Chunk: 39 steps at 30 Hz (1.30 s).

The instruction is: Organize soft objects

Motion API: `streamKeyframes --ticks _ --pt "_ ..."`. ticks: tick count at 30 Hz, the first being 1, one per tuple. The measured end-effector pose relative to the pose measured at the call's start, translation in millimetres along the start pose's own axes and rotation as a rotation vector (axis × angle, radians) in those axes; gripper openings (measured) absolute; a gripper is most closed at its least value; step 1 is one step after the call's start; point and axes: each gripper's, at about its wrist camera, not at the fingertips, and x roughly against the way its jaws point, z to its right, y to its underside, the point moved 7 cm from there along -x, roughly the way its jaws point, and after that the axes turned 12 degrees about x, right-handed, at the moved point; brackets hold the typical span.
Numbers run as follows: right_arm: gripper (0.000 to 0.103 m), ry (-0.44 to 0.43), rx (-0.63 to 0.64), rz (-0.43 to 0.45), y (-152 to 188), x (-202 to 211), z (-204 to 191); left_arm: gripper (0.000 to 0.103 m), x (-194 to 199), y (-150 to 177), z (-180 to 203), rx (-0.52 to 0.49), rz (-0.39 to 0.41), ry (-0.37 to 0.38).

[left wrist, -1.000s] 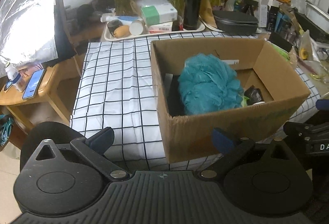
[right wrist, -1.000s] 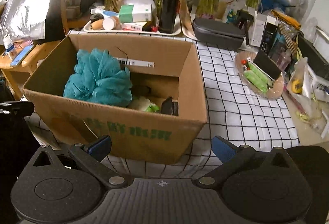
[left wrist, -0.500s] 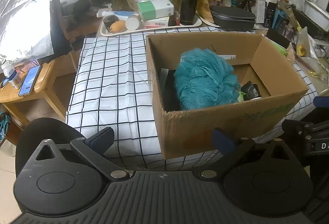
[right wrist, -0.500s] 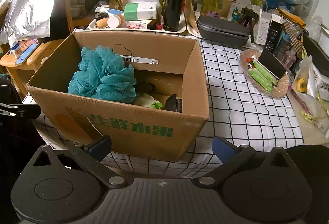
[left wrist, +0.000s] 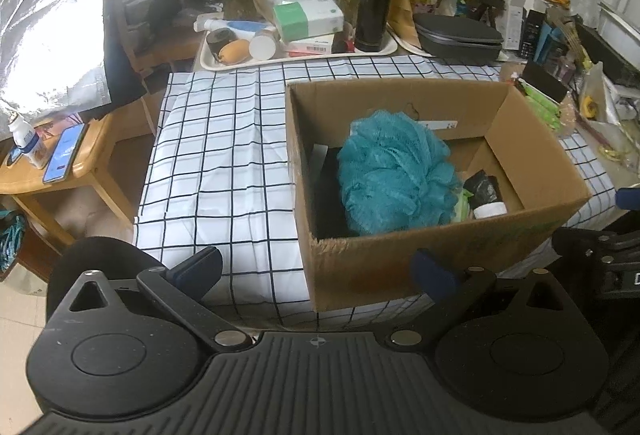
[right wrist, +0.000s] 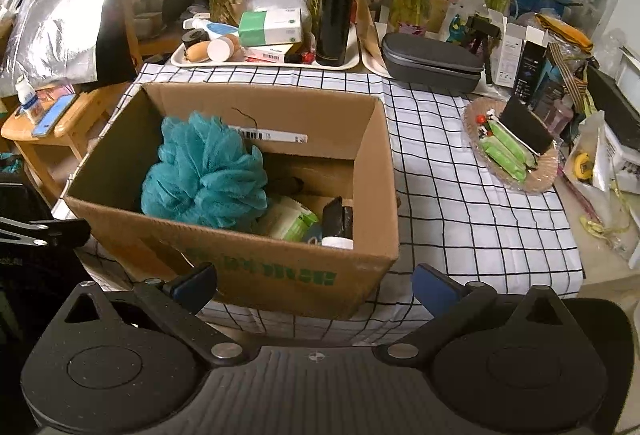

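Bath pouf (left wrist: 394, 171), teal mesh, one only, sits inside the cardboard box (left wrist: 532, 223) on the left side, leaning toward the back wall; it is the biggest soft item visible. One box, on the checked tablecloth (left wrist: 224, 159), near the front edge of the table. Both tongs released and holding nothing: left gripper (left wrist: 316, 269) hovers in front of the box's near left corner, right gripper (right wrist: 314, 285) in front of its near wall, jaws wide. Risks, as I judge them: the mesh could snag on a fingertip or the box rim and drag out loose; a push on the near wall could shove the light box along the cloth; a reach in could knock the smaller stuff. Smaller contents: one green-and-white pack (right wrist: 292, 221), one black pouch (right wrist: 338, 217), one white cap (right wrist: 337, 242); others partly hidden, count unsure.
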Motion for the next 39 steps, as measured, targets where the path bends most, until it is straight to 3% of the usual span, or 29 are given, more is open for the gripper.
streamKeyframes --ticks 11,39 --pt "0.103 0.012 0.005 -0.005 -13 14 6 0.103 8 -5 6 -0.014 -0.004 0.004" --pt "0.103 -0.005 0.023 -0.031 -4 1 -1 0.103 1 -1 3 -0.009 -0.030 -0.004"
